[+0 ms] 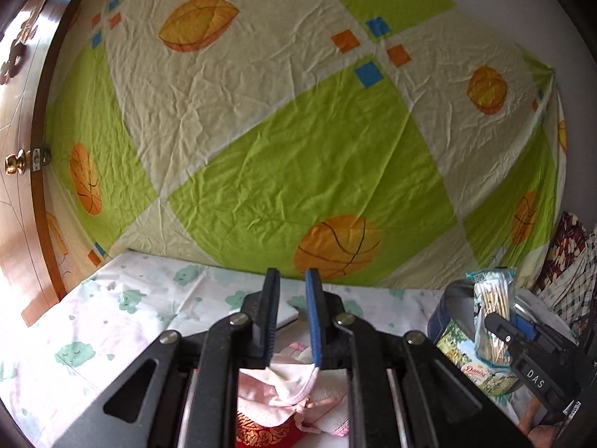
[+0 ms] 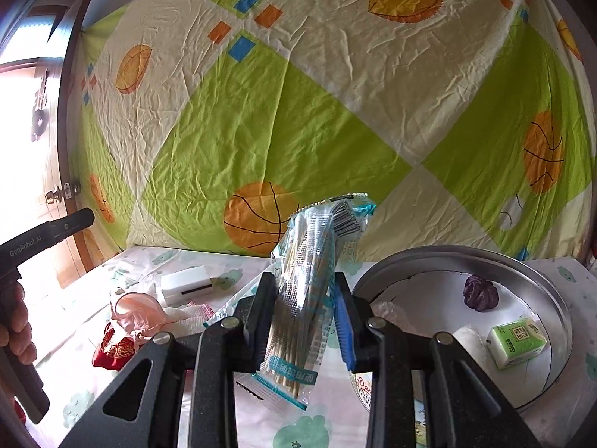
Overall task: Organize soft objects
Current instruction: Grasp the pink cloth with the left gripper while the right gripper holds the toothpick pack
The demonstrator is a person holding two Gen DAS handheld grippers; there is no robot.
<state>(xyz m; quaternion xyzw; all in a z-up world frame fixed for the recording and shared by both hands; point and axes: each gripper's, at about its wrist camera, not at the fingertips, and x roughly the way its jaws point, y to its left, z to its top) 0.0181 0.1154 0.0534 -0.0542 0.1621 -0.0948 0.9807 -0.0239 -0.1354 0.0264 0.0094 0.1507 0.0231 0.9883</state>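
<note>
surface: bed w/ cloud-print sheet (image 1: 123, 298), ball-print sheet (image 1: 261, 142) behind | L gripper (image 1: 292, 291) pinching pink cloth (image 1: 287, 377) | R gripper (image 2: 303, 298) clamped on swab pack (image 2: 306, 280) | round tin (image 2: 559, 313) rt, tissue pack (image 2: 516, 341) inside

A clear packet of cotton swabs (image 2: 309, 287) is standing nearly upright, tilting toward 1 o'clock. A pink cloth (image 2: 140, 315) is lying crumpled at 9 o'clock, its edge overlapping a red embroidered pouch (image 2: 112, 351).

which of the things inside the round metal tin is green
The small tissue pack, lying near the tin's right wall; the knobbly lump farther back is dark purple.
</note>
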